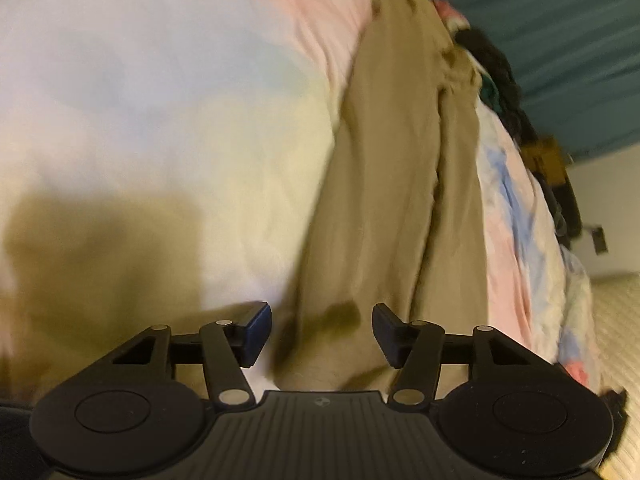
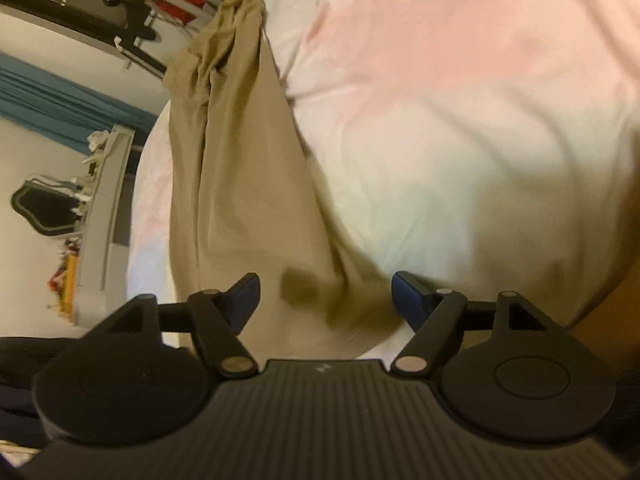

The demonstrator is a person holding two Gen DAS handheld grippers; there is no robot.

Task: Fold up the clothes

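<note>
Both the left gripper (image 1: pixel 322 334) and right gripper (image 2: pixel 326 300) gape empty over the trousers (image 1: pixel 384 200), so closing blind risks pinching the bedsheet (image 1: pixel 160 100) beneath.

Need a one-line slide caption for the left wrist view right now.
Left tool open above a long tan garment lying on a pastel bedspread, nothing gripped.

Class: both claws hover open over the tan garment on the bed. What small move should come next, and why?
Probably lower the left claw and right claw and close them on the tan garment; each is open above its near end, gripping nothing.
</note>
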